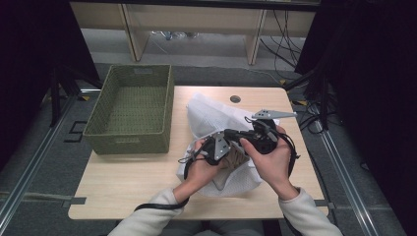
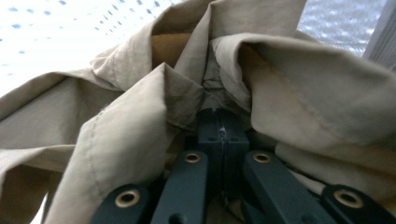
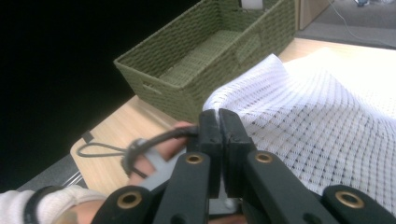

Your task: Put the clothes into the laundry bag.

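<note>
A white mesh bag (image 1: 211, 115) (image 3: 327, 130) lies on the wooden table (image 1: 128, 182), right of centre. Both hands meet at its near side. My left gripper (image 1: 236, 155) (image 2: 219, 122) reaches into the bag, its jaws shut on a crumpled beige cloth (image 1: 240, 160) (image 2: 140, 126) whose folds gather at the tips. My right gripper (image 1: 229, 133) (image 3: 218, 116) points left toward the basket, with its jaws shut on the bag's edge, and the mesh rises in a peak just behind the tips. The other hand (image 3: 163, 149) and its cable sit right beside those jaws.
A green woven basket (image 1: 98, 115) (image 3: 187, 93) stands with nothing in it on the table's left back part. A small round hole (image 1: 235, 99) lies in the tabletop behind the bag. Shelving legs and cables stand on the floor beyond the table.
</note>
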A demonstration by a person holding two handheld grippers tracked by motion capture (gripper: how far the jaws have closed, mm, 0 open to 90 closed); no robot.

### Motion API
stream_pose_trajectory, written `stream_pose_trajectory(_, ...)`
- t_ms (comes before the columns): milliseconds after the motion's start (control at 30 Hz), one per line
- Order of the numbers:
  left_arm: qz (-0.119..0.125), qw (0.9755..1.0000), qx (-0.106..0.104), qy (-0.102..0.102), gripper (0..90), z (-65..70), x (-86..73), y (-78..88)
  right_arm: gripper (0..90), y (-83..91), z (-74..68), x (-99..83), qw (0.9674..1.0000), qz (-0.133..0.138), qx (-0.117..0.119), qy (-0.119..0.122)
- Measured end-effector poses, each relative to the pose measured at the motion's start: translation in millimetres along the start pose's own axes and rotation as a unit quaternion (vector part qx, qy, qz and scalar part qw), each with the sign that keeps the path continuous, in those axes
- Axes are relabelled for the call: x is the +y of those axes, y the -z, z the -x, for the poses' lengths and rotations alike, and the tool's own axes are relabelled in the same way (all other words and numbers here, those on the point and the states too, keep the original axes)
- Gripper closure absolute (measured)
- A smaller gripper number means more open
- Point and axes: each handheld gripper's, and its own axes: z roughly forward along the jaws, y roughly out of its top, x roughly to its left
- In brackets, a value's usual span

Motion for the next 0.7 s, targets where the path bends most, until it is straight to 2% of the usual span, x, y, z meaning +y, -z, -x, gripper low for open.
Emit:
stream_pose_trajectory(33,0.001,0.9998,-0.002,0.018,86.6,2.1,-1.9,2.9,90.0,-0.9,2.2,-0.2,1.0,0.001,0.001,0.005)
stream_pose_trajectory(100,0.002,0.9998,-0.006,0.02,82.8,3.4,-3.4,6.7,90.0,-1.2,2.8,-0.6,1.0,-0.003,-0.001,0.006)
stream_pose_trajectory(133,0.002,0.9999,0.0,0.015,80.4,3.6,-3.8,9.7,90.0,-1.6,3.2,-0.7,0.9999,-0.002,0.0,0.011)
stream_pose_trajectory(167,0.002,0.9994,-0.006,0.034,77.4,7.3,-4.9,12.0,90.0,-2.4,3.7,-0.9,0.9999,-0.001,-0.001,0.013)
stream_pose_trajectory(267,-0.001,0.9994,-0.017,0.03,68.1,12.6,-6.1,20.3,90.0,-2.9,1.8,-1.9,0.9999,-0.004,-0.001,0.009)
stream_pose_trajectory(300,-0.001,0.9994,-0.019,0.029,66.1,13.7,-6.7,23.3,90.0,-2.0,1.8,-1.5,0.9998,-0.006,-0.009,0.017)
stream_pose_trajectory(367,0.003,0.9993,-0.017,0.034,62.1,15.1,-7.3,26.5,90.0,-2.3,1.4,-1.5,0.9999,-0.004,-0.004,0.012)
stream_pose_trajectory(433,0.006,0.9993,-0.018,0.033,58.4,16.2,-9.4,38.3,90.0,-2.0,2.0,-1.4,0.9999,-0.002,-0.004,0.014)
stream_pose_trajectory(500,0.01,0.9988,-0.017,0.045,52.5,16.3,-11.1,45.6,90.0,-1.7,2.3,-0.9,0.9999,-0.003,-0.003,0.014)
stream_pose_trajectory(533,0.01,0.9988,-0.017,0.045,49.7,16.3,-11.1,45.6,90.0,-1.7,2.3,-0.9,0.9999,-0.003,-0.003,0.014)
stream_pose_trajectory(567,0.013,0.9991,-0.009,0.041,47.6,15.1,-12.0,52.4,90.0,-2.4,4.0,-0.7,0.9996,0.005,-0.005,0.028)
stream_pose_trajectory(600,0.013,0.9991,-0.009,0.041,45.8,15.1,-12.0,52.4,90.0,-2.0,3.4,-0.4,0.9997,0.002,-0.004,0.023)
stream_pose_trajectory(700,0.018,0.9989,-0.012,0.041,41.2,11.3,-13.5,67.3,89.9,-2.0,3.4,-0.4,0.9997,0.002,-0.006,0.023)
